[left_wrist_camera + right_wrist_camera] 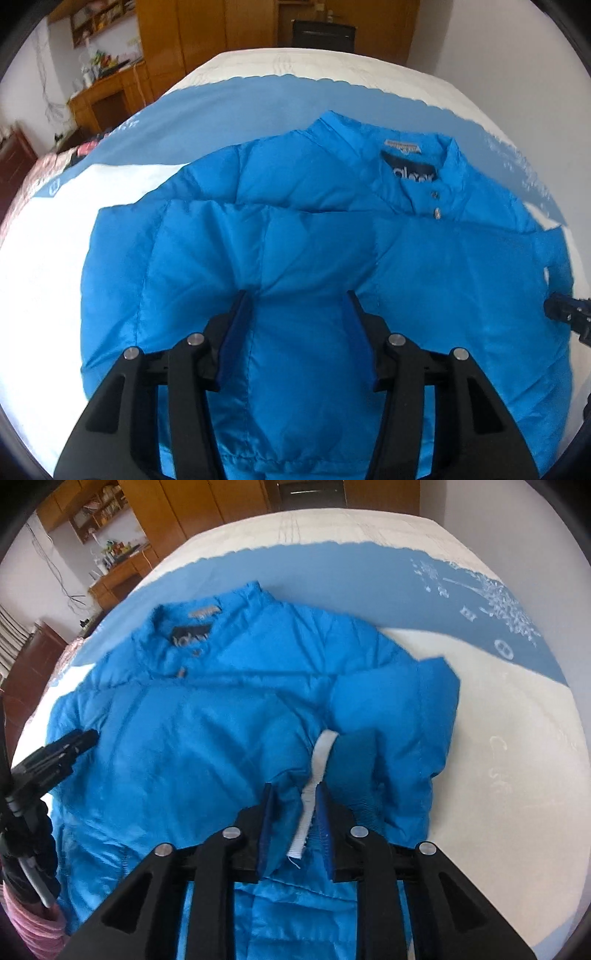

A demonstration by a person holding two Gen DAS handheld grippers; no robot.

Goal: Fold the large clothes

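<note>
Blue puffer jacket [295, 229]: flat on bed [44, 280], collar far, both sleeves already crossed over chest. Left gripper [297, 314]: fingers clenched on a bunched ridge of jacket fabric near hem. Right gripper [293, 805]: fingers clenched on jacket edge with white strip [314, 786]. Judged about midway: sleeves in; hem-to-collar fold and final tidying outstanding.

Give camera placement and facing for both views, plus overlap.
Left wrist: on left gripper, angled down at the bright blue puffy jacket; right gripper's tip at right edge.
Right wrist: on right gripper, angled down, pinching jacket fabric and white tag; left gripper at left.
Shared: jacket, white-and-blue bedspread, wooden cabinets.
</note>
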